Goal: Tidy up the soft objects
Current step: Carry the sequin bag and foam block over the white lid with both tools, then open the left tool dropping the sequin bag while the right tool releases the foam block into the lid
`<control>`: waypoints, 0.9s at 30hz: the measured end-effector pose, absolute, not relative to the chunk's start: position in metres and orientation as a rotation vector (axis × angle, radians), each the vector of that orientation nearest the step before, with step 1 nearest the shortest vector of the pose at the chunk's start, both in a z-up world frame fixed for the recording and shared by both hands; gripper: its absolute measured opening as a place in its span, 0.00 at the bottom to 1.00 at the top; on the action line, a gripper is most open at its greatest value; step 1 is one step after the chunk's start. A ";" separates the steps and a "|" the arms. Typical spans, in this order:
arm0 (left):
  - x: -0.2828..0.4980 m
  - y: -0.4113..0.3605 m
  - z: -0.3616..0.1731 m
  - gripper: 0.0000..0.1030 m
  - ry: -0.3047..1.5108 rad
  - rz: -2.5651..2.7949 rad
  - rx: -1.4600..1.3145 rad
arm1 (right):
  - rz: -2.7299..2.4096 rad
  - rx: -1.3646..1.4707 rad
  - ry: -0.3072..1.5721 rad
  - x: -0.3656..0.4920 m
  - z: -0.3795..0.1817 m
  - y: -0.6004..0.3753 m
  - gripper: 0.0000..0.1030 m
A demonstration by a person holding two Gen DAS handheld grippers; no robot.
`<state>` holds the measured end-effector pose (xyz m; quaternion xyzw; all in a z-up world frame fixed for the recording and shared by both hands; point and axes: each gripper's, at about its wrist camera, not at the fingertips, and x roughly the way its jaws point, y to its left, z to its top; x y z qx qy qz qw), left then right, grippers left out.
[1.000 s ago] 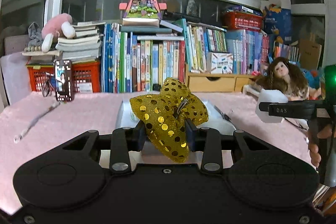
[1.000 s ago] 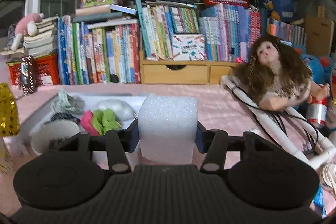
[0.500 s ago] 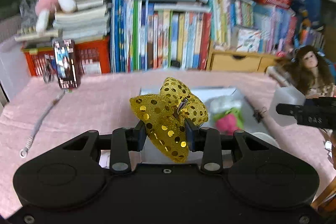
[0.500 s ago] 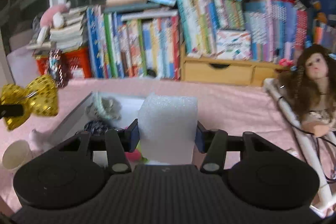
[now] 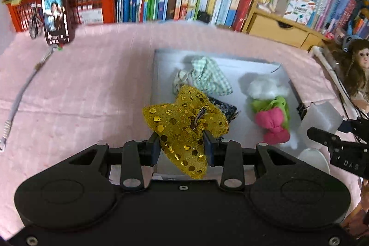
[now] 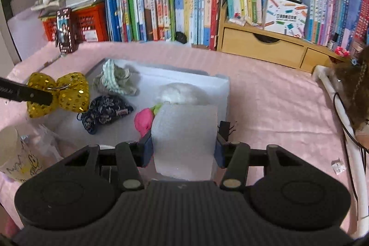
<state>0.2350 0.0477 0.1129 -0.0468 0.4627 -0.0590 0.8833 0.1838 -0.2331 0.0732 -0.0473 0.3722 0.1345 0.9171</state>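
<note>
My left gripper is shut on a gold sequined bow and holds it above the near left corner of a white tray. The bow also shows in the right wrist view. My right gripper is shut on a white foam block, above the tray's near right part. In the tray lie a green checked cloth, a dark floral pouch, a white fluffy ball and a pink and green soft toy.
The tray sits on a pink tablecloth. Books and a wooden drawer box line the back. A doll lies at the right with white tubing. A paper cup stands near left of the tray.
Both grippers have tilted downward and moved over the tray, still holding the bow and the foam block. The tray's contents have come into full view.
</note>
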 end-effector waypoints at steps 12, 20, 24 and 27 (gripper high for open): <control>0.264 0.050 0.092 0.34 1.032 -0.136 -0.187 | 0.323 -0.018 0.832 0.203 0.062 -0.234 0.54; 0.280 0.044 0.083 0.34 1.064 -0.132 -0.211 | 0.323 0.085 0.877 0.221 0.051 -0.239 0.54; 0.286 0.040 0.078 0.34 1.082 -0.130 -0.210 | 0.317 0.104 0.890 0.229 0.045 -0.240 0.54; 0.291 0.039 0.073 0.34 1.101 -0.126 -0.218 | 0.314 0.118 0.887 0.233 0.045 -0.241 0.54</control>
